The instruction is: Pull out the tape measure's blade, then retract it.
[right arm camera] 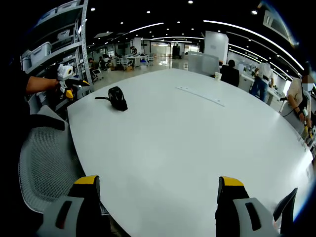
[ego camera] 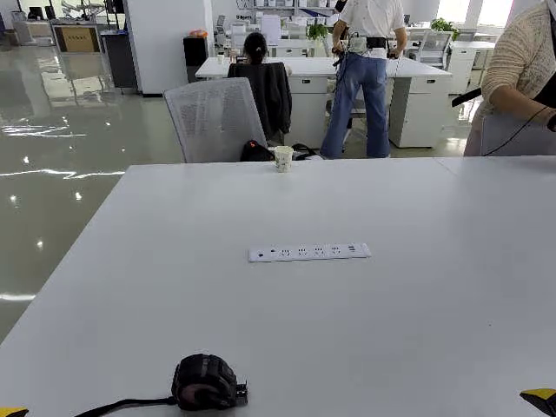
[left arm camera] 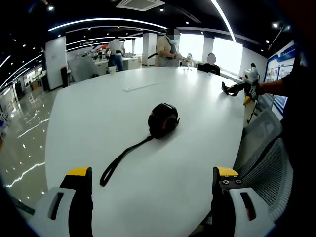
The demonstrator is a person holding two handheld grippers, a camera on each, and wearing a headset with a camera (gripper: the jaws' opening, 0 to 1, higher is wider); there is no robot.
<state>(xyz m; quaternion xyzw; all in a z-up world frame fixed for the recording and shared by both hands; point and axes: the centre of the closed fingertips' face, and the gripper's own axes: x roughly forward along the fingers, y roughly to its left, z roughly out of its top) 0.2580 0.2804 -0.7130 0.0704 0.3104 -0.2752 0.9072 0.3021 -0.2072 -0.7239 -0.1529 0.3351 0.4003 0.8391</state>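
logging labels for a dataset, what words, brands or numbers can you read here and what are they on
No text is readable in any view.
Tape measure: black case, no legible brand or numbers.
Paper cup: a dark mark, too small to read.
Power strip: no legible marking.
Blue wall board: print too blurred to read.

Bench: tape measure at near edge, left of centre. Its strap trails left along that edge. Power strip mid-bench, parallel to far edge, well behind the tape measure. Cup on far edge, about centre. Chair just behind far edge, left of cup. Left gripper at near left corner, tape measure ahead of it. Right gripper at near edge, well right of the tape measure.
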